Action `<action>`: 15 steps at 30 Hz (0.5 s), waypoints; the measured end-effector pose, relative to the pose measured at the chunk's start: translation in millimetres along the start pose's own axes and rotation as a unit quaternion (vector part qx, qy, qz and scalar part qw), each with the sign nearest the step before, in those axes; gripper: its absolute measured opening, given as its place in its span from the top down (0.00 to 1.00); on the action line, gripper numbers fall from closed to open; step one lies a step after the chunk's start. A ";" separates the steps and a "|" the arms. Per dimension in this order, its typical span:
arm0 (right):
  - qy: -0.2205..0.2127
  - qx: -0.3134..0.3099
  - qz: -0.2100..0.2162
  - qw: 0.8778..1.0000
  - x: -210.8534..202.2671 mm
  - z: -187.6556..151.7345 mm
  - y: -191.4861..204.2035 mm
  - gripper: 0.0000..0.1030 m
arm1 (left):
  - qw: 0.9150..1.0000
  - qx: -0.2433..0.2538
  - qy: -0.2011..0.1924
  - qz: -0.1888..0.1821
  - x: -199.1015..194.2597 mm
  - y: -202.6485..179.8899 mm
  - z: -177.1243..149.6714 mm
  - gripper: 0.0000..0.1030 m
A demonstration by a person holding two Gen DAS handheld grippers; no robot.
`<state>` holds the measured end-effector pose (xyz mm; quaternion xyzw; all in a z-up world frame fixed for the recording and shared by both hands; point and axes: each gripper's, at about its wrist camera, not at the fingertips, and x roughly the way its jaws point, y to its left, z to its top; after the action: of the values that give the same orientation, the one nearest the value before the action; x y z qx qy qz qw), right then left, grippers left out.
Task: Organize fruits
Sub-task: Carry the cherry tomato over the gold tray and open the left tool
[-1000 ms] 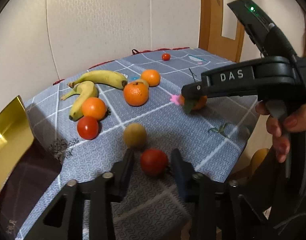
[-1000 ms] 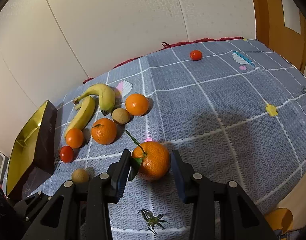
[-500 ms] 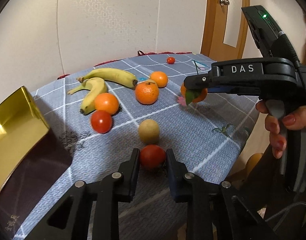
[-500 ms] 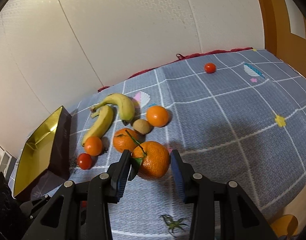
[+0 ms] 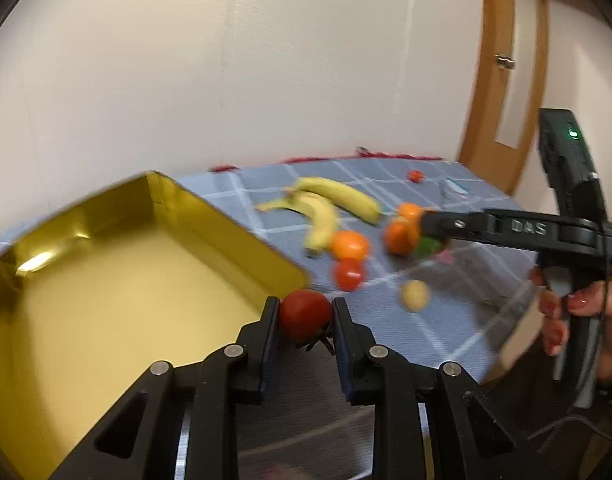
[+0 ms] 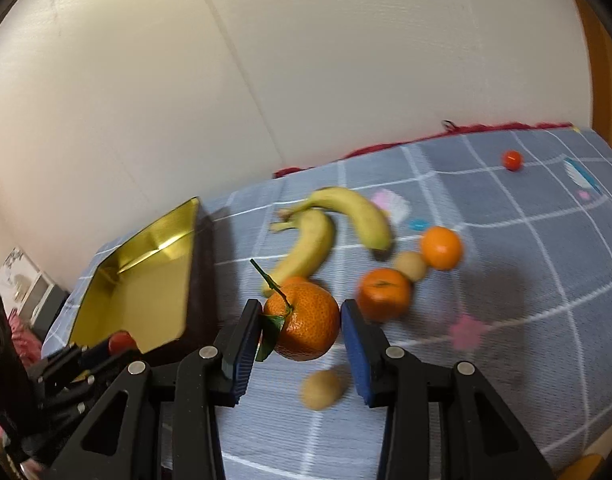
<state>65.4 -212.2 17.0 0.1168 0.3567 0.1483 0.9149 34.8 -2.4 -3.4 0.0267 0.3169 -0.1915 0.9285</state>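
Gold-lined and open-topped, the rectangular box [image 5: 105, 280] sits at the left end of the grey checked tablecloth [image 6: 526, 280], and the left gripper [image 5: 306, 316] holds a round red tomato [image 5: 305, 313] pinched tight between its black jaws just beside the box's near corner. The right gripper [image 6: 301, 322] clamps a large stemmed orange tangerine with a green leaf [image 6: 306, 322], lifted above the cloth. Two yellow bananas [image 6: 326, 228], smaller oranges [image 6: 442, 248] and a tan round fruit [image 6: 322, 390] lie loose on the cloth.
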 end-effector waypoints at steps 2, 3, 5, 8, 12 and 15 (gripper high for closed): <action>0.000 -0.008 0.011 1.000 3.9 0.7 10.3 0.60 | 1.000 -0.011 -0.005 0.008 -8.6 13.6 1.1 0.75; -0.001 -0.011 0.017 1.000 5.6 1.3 14.6 0.60 | 1.000 -0.026 -0.008 0.005 -12.6 21.9 1.1 0.75; -0.001 -0.017 0.032 0.999 9.6 2.2 25.5 0.60 | 0.999 -0.051 -0.013 0.014 -18.0 37.1 0.4 0.75; 0.000 -0.032 0.041 0.999 15.6 2.1 40.6 0.60 | 0.997 -0.072 -0.021 0.029 -24.4 53.0 -2.5 0.75; 0.003 -0.071 0.055 0.996 25.7 -0.3 67.9 0.60 | 0.994 -0.068 -0.018 0.083 -26.8 64.8 -5.3 0.75; 0.004 -0.107 0.059 0.992 31.5 -2.3 86.8 0.60 | 0.990 -0.067 0.000 0.125 -25.9 76.4 -10.2 0.75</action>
<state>69.6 -120.1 23.6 0.0381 0.3352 0.2399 0.9103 38.6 78.8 -1.5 0.0035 0.3229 -0.0525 0.9450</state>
